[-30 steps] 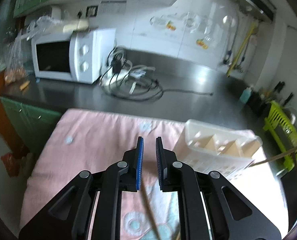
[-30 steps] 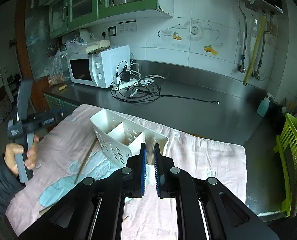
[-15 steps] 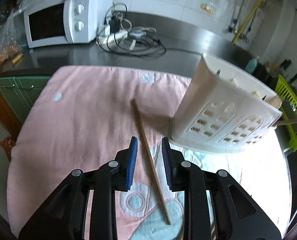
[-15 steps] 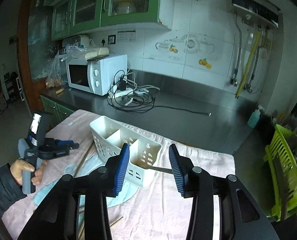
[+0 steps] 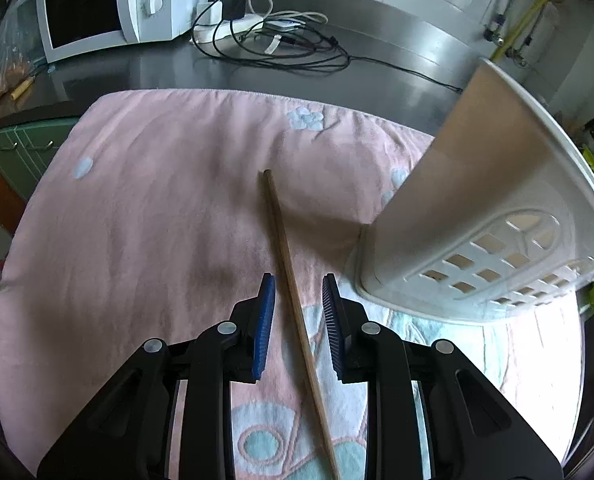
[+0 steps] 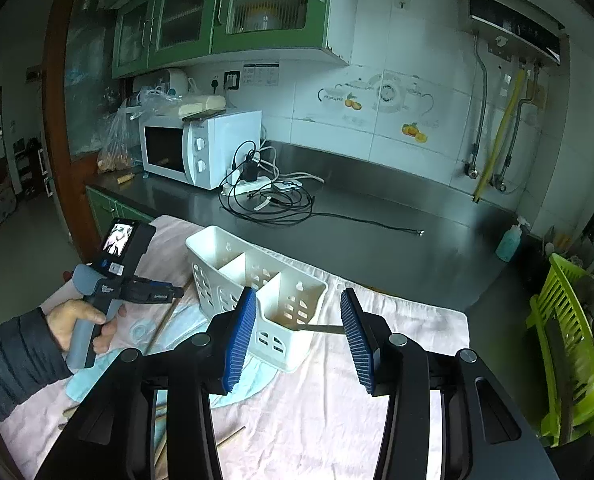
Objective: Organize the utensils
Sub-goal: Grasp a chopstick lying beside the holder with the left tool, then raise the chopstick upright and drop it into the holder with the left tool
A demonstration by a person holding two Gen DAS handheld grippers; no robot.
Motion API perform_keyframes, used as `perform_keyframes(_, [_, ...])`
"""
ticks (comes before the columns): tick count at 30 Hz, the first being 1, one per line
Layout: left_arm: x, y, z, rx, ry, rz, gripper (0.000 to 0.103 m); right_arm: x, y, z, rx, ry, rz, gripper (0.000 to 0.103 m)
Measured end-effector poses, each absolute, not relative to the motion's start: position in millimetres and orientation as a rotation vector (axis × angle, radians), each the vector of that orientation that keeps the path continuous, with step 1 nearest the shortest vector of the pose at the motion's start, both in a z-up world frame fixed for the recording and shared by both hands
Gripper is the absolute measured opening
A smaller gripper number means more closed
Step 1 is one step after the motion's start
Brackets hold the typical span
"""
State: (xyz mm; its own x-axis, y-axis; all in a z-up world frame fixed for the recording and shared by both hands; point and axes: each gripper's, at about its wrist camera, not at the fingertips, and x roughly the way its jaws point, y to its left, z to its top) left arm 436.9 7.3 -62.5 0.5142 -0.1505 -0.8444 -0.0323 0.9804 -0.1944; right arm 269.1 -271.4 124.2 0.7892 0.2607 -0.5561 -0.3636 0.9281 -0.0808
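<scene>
Since the earlier frames my left gripper (image 5: 299, 294) has dropped down low over the pink towel (image 5: 145, 208), and my right gripper (image 6: 297, 328) has let go and backed off from the white utensil caddy (image 6: 257, 276), its jaws now spread wide with nothing between them.

In the left wrist view the wooden chopstick (image 5: 285, 264) runs from mid-frame down to the bottom edge, passing right between the blue pads (image 5: 265, 328). The jaws are at a narrow-ish gap and straddle it, a sliver of towel showing on each side, so not clamped on it as far as I can see. The caddy fills the right side of that frame, its base corner just beside the right finger, so there's little room that way. Left of the chopstick it's open towel all the way to the towel's edge at left of frame.

In the right wrist view the caddy sits at centre on the towel, three compartments open upward. A thin utensil handle (image 6: 323, 328) pokes out of the nearest compartment toward the right pad. More chopsticks (image 6: 161, 452) lie at lower left near the towel's near edge. Steel counter (image 6: 397, 252) beyond the towel, microwave (image 6: 201, 148) upper left, green dish rack (image 6: 569, 344) at the right edge.
</scene>
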Motion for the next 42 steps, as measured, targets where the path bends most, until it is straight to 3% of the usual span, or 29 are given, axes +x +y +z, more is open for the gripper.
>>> perform_keyframes(6, [446.2,4.4,-71.6,-0.179,1.069,-0.039,0.024,271.0,-275.2,118.4,-0.188,0.577,0.333,0.043])
perform_keyframes(16, [457.2,6.9,-78.6,-0.189,1.104,0.017,0.007,268.4,-279.9,109.9,-0.185,0.594,0.326,0.047])
perform_keyframes(22, [441.3,21.4,-68.6,-0.253,1.037,0.015,0.007,264.5,-284.0,112.4,-0.172,0.591,0.327,0.047])
perform_keyframes(32, [374.8,42.2,6.3,-0.324,0.755,-0.049,0.006,244.6,-278.1,121.8,-0.17,0.56,0.343,0.047])
perform_keyframes(42, [346.9,33.7,71.9,-0.299,0.608,-0.097,0.006,225.0,-274.6,125.8,-0.178,0.533,0.351,0.048])
